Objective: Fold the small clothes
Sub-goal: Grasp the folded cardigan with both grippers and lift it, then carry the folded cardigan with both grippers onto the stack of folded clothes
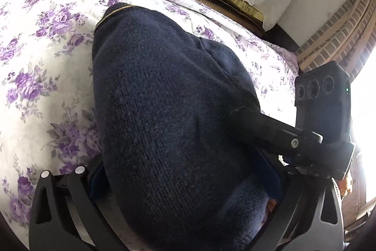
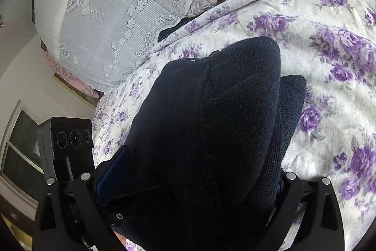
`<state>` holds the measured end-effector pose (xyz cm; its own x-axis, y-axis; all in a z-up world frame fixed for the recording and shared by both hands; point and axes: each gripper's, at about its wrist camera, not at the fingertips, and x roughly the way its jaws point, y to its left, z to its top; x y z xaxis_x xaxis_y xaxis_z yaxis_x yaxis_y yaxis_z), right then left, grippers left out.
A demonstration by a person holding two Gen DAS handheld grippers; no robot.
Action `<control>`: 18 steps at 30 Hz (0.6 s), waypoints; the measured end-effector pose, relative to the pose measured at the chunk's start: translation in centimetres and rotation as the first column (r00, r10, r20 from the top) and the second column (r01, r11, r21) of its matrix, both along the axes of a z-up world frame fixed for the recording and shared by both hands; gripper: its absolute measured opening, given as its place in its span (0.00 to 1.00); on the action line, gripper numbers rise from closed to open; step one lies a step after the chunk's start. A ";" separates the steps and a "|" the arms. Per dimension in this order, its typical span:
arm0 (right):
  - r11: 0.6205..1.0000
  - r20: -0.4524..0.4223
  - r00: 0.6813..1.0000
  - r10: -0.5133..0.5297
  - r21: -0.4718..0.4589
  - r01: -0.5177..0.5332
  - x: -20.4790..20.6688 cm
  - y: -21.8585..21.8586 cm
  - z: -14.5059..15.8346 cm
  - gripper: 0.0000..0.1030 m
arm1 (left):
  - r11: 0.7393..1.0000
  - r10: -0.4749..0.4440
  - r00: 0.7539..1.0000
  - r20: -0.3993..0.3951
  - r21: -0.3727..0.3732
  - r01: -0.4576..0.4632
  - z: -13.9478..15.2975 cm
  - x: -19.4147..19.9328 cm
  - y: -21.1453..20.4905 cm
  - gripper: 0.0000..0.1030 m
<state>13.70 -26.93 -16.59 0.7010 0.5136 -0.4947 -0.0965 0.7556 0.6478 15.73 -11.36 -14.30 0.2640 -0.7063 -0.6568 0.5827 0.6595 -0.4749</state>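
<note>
Floral bedspread (image 1: 47,44) below; both grippers (image 1: 188,192) (image 2: 188,204) pinch the limp, thick navy knit (image 1: 164,98) by its near edge.

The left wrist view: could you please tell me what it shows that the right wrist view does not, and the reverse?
Only the left wrist view shows a tan stripe along the sweater's far edge, a brick wall, and the right tool reaching in from the side. Only the right wrist view shows a framed window on the white wall and the left tool's camera block. Both show the navy knit sweater draped over the tool in front of the lens, the purple floral bedspread and a white lace cloth.
</note>
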 end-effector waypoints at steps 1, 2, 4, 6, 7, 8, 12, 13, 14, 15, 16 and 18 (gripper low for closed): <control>1.000 0.001 1.000 0.000 0.003 0.000 0.0 0.0 0.0 0.97 | 1.000 -0.002 1.000 0.003 -0.004 0.002 0.1 -0.1 -0.1 0.95; 1.000 0.002 1.000 0.001 0.009 -0.001 -0.2 0.0 0.0 0.97 | 1.000 -0.005 1.000 0.005 -0.013 0.005 0.2 -0.1 0.0 0.95; 0.999 0.015 1.000 -0.006 0.048 0.005 -0.4 0.0 0.3 0.97 | 0.999 -0.007 1.000 0.001 -0.052 0.007 0.4 -0.2 0.4 0.95; 0.996 0.040 0.999 -0.004 0.094 0.000 -0.8 -0.1 0.8 0.97 | 0.996 -0.010 1.000 0.006 -0.090 0.010 0.8 -0.4 0.9 0.95; 0.995 0.051 0.999 -0.004 0.104 -0.002 -0.9 0.0 1.0 0.97 | 0.995 -0.011 1.000 0.014 -0.096 0.012 0.9 -0.5 0.9 0.95; 0.993 0.063 0.998 -0.006 0.116 -0.001 -1.1 -0.1 1.3 0.97 | 0.995 -0.011 1.000 0.025 -0.095 0.013 1.0 -0.7 0.8 0.95; 0.992 0.078 0.997 -0.012 0.127 0.002 -1.7 0.3 2.0 0.97 | 0.998 -0.002 0.995 0.097 -0.057 0.008 1.7 -2.3 0.8 0.94; 0.992 0.078 0.997 -0.010 0.130 0.000 -2.0 0.5 2.1 0.96 | 0.998 0.003 0.994 0.106 -0.057 0.003 1.8 -2.7 1.1 0.94; 0.991 0.077 0.997 -0.008 0.135 -0.003 -2.2 0.7 2.2 0.95 | 0.998 0.009 0.994 0.111 -0.059 -0.002 2.0 -3.0 1.3 0.94; 0.990 0.074 0.997 -0.004 0.140 -0.006 -2.7 0.9 2.2 0.95 | 0.998 0.017 0.993 0.113 -0.065 -0.010 2.1 -3.6 1.8 0.94; 0.990 0.070 0.998 -0.002 0.140 -0.008 -3.1 1.0 2.2 0.91 | 0.998 0.024 0.993 0.111 -0.068 -0.017 2.1 -4.1 2.3 0.94; 0.989 0.059 0.998 0.010 0.146 -0.018 -4.0 1.5 2.0 0.87 | 0.998 0.040 0.993 0.110 -0.059 -0.033 2.0 -5.1 3.1 0.94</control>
